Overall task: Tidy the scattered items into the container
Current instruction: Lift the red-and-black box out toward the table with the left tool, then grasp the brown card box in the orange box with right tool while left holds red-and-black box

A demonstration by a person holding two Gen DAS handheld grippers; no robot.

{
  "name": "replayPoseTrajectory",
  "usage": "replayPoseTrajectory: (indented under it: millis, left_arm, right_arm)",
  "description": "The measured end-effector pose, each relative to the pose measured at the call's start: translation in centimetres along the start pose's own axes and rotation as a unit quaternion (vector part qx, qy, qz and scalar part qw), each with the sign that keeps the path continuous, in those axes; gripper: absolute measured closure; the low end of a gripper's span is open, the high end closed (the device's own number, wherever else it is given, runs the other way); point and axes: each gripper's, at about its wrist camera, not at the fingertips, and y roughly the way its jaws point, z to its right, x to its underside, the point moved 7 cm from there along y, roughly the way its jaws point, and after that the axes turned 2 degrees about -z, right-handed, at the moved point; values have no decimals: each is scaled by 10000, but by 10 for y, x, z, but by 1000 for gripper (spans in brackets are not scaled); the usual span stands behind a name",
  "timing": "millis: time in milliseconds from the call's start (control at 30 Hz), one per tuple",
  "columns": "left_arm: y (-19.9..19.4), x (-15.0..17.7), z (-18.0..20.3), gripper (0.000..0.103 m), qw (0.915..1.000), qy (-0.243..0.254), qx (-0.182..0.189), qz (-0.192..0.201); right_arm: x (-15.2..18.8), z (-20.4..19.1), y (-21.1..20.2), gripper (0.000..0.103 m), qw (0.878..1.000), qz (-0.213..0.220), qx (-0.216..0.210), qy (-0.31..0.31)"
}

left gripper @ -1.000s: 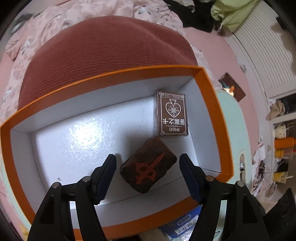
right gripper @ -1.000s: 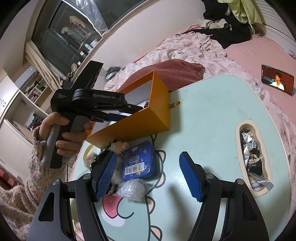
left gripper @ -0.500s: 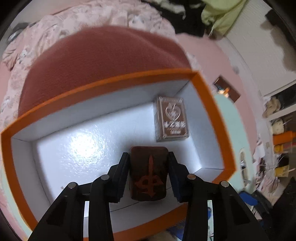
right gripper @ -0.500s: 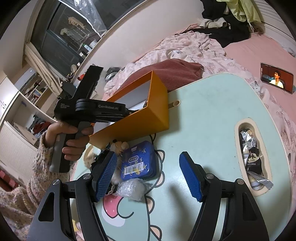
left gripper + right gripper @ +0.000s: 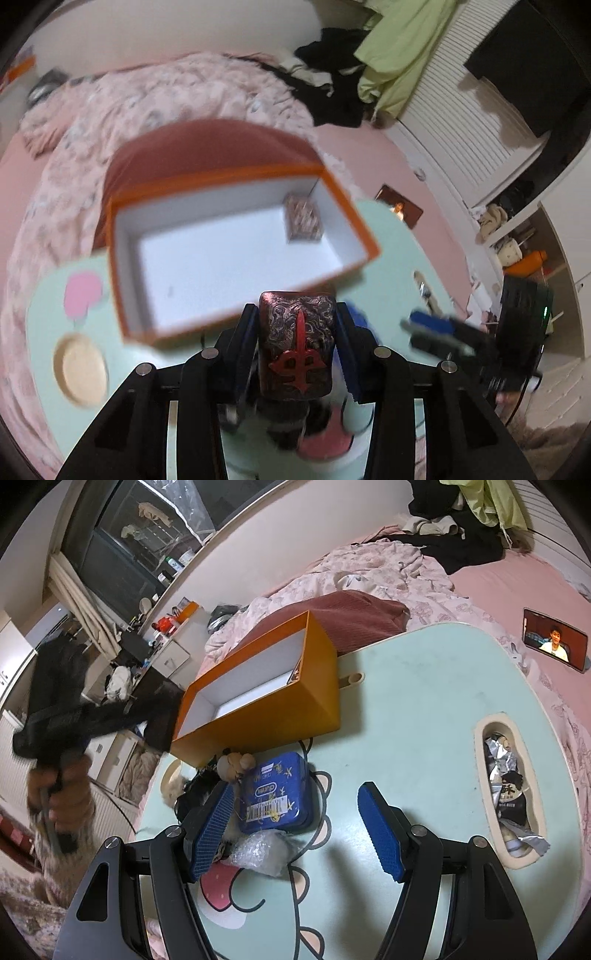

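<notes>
My left gripper is shut on a dark brown case with a red cross emblem, held in the air in front of the orange box. The box has a white inside, and a brown card pack lies at its far right corner. In the right wrist view, the orange box stands at the back of the mint table. My right gripper hangs open over a blue tin, with nothing between its fingers. A hand holds the blurred left gripper to the left of the box.
A crumpled clear plastic wrap, a small plush toy and dark clutter lie beside the tin. A slot in the table holds foil wrappers. A phone lies on the pink bed; a red cushion sits behind the box.
The left gripper shut on the dark case inside the orange box, then lifted it up and back out of the box. The right gripper has kept still.
</notes>
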Motion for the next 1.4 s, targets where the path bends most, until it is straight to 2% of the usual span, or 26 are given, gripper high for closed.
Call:
replayPoseTrajectory:
  millis: [200, 300, 400, 500, 533, 567, 667, 767, 833, 933, 1000, 1100, 1167, 1233, 1333, 1400]
  left_arm:
    - [5, 57, -8, 64, 9995, -214, 156, -186]
    - [1, 75, -10, 64, 9997, -189, 68, -158]
    - [-3, 88, -11, 64, 9999, -117, -39, -121]
    - [4, 100, -12, 64, 9997, -87, -178, -143]
    - [7, 103, -12, 64, 9996, -84, -229, -148]
    - [9, 104, -14, 64, 9995, -79, -271, -143]
    - [18, 107, -15, 64, 9993, -51, -367, -78]
    - [26, 111, -15, 64, 9988, 88, -465, -136]
    - [28, 113, -15, 64, 9987, 128, -483, -139]
    - [26, 112, -18, 59, 9987, 142, -496, -35]
    - [26, 110, -20, 53, 9988, 102, -467, 67]
    - [25, 110, -19, 52, 9994, 43, -328, 134]
    - [25, 111, -18, 51, 9994, 67, -311, 155]
    - [25, 111, -18, 51, 9993, 106, -303, 163]
    - [24, 111, -19, 51, 9994, 69, -271, 180]
    - [24, 109, -20, 51, 9994, 22, -265, 203]
  right_arm:
    - [2, -9, 1, 33, 9999, -19, 12, -120]
    - [-1, -13, 2, 33, 9998, -19, 64, -176]
    - [-15, -17, 0, 33, 9995, 45, 160, -287]
    - [-44, -30, 1, 33, 9984, 109, 302, -468]
    - [-55, -36, 4, 37, 9978, 97, 371, -534]
    - [-66, -43, 7, 48, 9971, 62, 439, -619]
    - [-95, -65, 34, 64, 9909, -307, 865, -983]
    - [-109, -73, 75, 65, 9760, -905, 1555, -1223]
    - [-112, -70, 99, 65, 9594, -1239, 2127, -1378]
    - [-110, -64, 122, 65, 9465, -1575, 2418, -1445]
    - [-110, -54, 132, 65, 9376, -1715, 2696, -1371]
    - [-108, -42, 145, 65, 9177, -1875, 3221, -1376]
    - [-110, -35, 150, 65, 8998, -1886, 3638, -1500]
    - [-115, -27, 154, 63, 8882, -1788, 3972, -1462]
    - [-113, -26, 156, 61, 8798, -1701, 4146, -1586]
    - [-107, -36, 155, 61, 8867, -1725, 3928, -1726]
